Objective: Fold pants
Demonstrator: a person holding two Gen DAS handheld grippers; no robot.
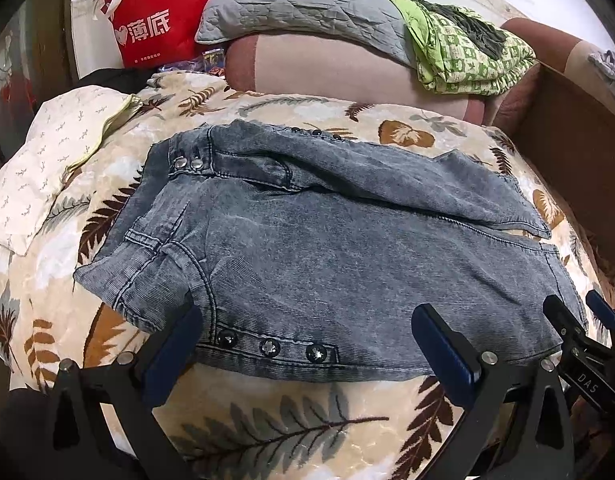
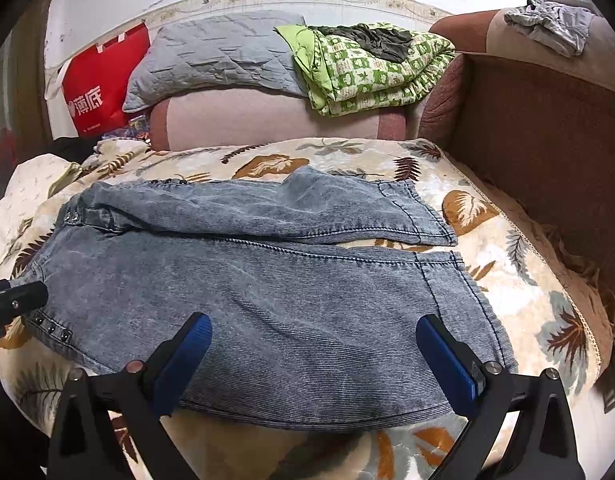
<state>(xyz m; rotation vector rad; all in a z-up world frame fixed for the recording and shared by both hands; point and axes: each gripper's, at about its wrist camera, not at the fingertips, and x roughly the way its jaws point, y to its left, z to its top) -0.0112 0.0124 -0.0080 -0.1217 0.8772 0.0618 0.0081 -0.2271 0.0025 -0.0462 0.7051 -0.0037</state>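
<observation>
Grey-blue washed denim pants lie flat on a leaf-patterned blanket. The waist with its metal studs is at the left and both legs run to the right, one behind the other. My left gripper is open over the near edge by the studded waist end, with nothing between its fingers. In the right wrist view the pants fill the middle. My right gripper is open above the near leg's front edge, close to the hem. The right gripper also shows at the left wrist view's right edge.
A brown sofa arm walls off the right side, with a grey cloth on top. Behind the pants are a grey pillow, a green checked quilt and a red bag. A white pillow lies at the left.
</observation>
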